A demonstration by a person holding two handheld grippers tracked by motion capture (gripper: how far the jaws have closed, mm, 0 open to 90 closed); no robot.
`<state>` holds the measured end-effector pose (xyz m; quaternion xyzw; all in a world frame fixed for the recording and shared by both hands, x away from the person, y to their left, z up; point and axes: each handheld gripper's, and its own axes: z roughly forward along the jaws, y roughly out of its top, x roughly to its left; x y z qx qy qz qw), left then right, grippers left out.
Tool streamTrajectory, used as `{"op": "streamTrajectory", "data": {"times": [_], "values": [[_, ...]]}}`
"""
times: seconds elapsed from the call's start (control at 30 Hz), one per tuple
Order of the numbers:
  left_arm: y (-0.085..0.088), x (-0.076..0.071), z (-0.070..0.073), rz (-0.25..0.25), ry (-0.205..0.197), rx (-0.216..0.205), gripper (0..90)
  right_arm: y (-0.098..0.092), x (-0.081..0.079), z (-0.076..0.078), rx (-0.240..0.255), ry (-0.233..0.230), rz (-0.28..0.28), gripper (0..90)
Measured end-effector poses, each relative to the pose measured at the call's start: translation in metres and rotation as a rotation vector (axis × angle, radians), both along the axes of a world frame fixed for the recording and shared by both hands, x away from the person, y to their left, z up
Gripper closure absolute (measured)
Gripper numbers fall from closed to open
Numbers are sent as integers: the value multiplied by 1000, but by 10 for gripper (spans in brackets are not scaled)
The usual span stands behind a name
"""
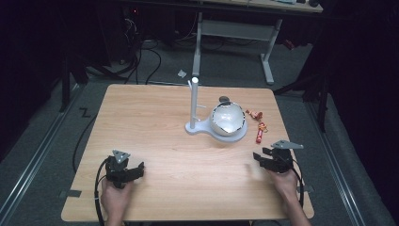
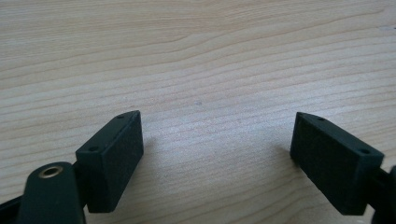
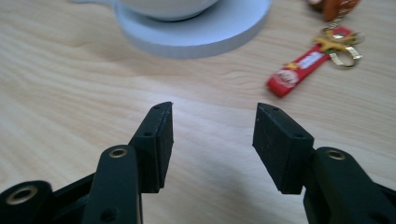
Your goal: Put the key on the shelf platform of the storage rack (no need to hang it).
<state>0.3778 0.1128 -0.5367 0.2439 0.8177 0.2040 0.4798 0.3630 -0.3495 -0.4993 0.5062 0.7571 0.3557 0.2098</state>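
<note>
The right gripper (image 1: 263, 157) sat at the lower right of the high view, low over the bench (image 1: 155, 122), its jaws parted about halfway with nothing between them; in the right gripper view bare wood showed in the gap, and the red key fob (image 3: 299, 73) lay beyond the jaws at the upper right of that frame, a gold ring at its far end. In the high view the red key fob (image 1: 259, 133) lay right of centre, just beside the round white base (image 1: 235, 136) that carried a white bowl (image 1: 227, 118); a second small charm (image 1: 254, 114) lay a little above it, near the bowl's right edge. A white post (image 1: 193, 104) rose from the same base, left of the bowl.

The left gripper (image 1: 133, 172) rested at the lower left of the high view, well apart from all of this; its jaws stood wide open over bare bench, holding nothing.

The step in hand looked like the approach to the fob, not yet a grasp; the gripper was still short of it and aimed slightly to its left. The next move would call for carrying the right gripper forward and toward the right of its own view, lining the jaws across the narrow red strip, lowering until the pads straddled it, then closing; the base stood close, so the near jaw should keep off it.
</note>
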Motion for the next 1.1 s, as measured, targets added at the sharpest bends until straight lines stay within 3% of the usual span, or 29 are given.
{"op": "streamTrajectory", "data": {"times": [0.17, 0.4, 0.9, 1.1], "values": [[0, 0, 0, 1, 0, -1, 175, -16, 12, 6, 19, 1, -47, 486], [0, 0, 0, 0, 0, 0, 175, -31, 32, 11, 8, 0, -98, 484], [0, 0, 0, 0, 1, -2, 174, -32, 72, 16, 11, 25, -142, 466], [0, 0, 0, -1, 0, -2, 174, -37, 83, 4, 29, 50, -194, 457]]}}
